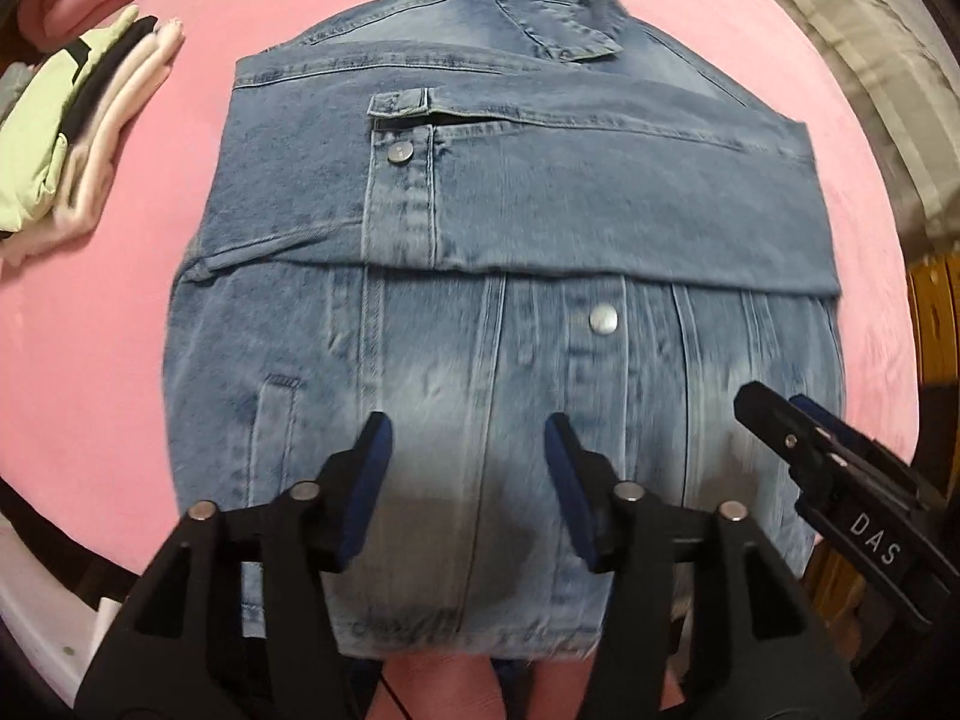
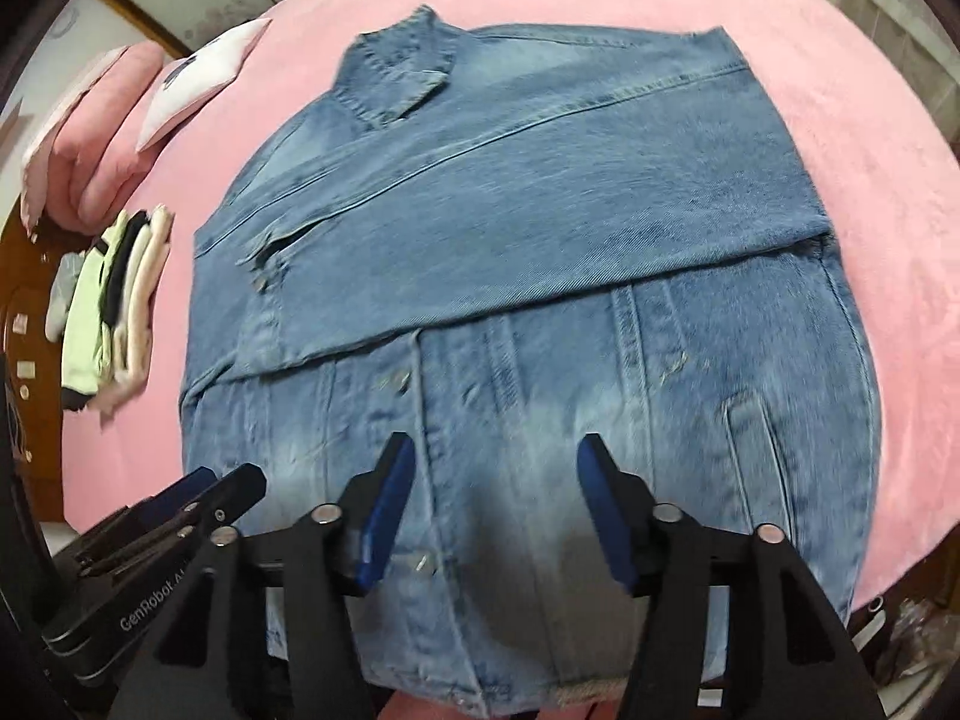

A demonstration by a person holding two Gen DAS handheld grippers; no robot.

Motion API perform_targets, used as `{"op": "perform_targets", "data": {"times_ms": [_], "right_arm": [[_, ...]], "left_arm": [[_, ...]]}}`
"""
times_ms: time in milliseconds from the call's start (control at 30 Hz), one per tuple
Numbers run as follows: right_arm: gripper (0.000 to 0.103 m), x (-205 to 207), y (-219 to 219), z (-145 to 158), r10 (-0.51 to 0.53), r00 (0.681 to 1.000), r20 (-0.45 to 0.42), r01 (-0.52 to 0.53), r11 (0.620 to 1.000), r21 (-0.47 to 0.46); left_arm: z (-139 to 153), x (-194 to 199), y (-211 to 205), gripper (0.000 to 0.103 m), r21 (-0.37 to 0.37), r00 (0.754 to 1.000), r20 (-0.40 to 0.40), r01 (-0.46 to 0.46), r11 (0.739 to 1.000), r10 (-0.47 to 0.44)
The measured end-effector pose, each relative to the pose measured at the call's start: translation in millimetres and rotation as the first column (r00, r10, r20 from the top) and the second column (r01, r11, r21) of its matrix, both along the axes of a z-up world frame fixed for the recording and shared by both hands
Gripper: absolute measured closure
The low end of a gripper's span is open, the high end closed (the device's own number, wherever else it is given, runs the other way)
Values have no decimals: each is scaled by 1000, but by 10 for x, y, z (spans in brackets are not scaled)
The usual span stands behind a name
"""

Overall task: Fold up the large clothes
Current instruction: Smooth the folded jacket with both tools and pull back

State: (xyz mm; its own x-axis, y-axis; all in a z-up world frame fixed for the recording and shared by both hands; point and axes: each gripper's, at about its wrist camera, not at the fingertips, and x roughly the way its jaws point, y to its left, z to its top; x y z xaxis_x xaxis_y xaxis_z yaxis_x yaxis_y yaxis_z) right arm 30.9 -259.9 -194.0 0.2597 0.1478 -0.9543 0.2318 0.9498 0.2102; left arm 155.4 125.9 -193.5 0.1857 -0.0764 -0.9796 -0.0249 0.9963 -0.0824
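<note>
Left gripper [image 1: 468, 468] and right gripper [image 2: 497, 492] are held released, nothing grasped, over the hem of the denim jacket [image 1: 498, 312], likely lined up to lift it. Jacket is laid flat on the pink bedspread [image 1: 120, 276], sleeves crossed over the chest. Folded clothes [image 1: 72, 138] are stacked far left.

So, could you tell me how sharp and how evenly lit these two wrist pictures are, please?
Left wrist view: the denim jacket is sharp near the collar, smeared near the left gripper, which shadows the hem; fisheye bows the pink bedcover. Right wrist view: softer overall, blurred buttons, similar shadow under the right gripper.
</note>
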Motion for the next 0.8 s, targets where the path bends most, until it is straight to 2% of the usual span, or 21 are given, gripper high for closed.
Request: {"op": "perform_targets", "data": {"times_ms": [67,267,367,567,667,800], "right_arm": [[36,-168,33,126,-1,1000,24,1,1000,4],[33,-536,105,247,-45,995,87,42,998,37],[26,-656,132,193,-56,993,105,49,997,66],[24,-962,94,24,-67,994,86,62,997,54],[19,-1186,37,-38,-77,993,92,74,997,38],[19,-1533,-80,-128,-67,993,93,69,997,-17]], "left_arm": [[54,-117,61,49,-5,1000,3,21,1000,-21],[93,-478,215,48,26,1000,13,21,999,-21],[82,-655,260,48,21,999,48,4,1000,-5],[28,-1137,286,48,44,994,108,-23,999,18],[-1,-1391,304,48,43,991,123,-54,998,48],[-106,-1760,417,44,6,984,140,-111,994,109]]}}
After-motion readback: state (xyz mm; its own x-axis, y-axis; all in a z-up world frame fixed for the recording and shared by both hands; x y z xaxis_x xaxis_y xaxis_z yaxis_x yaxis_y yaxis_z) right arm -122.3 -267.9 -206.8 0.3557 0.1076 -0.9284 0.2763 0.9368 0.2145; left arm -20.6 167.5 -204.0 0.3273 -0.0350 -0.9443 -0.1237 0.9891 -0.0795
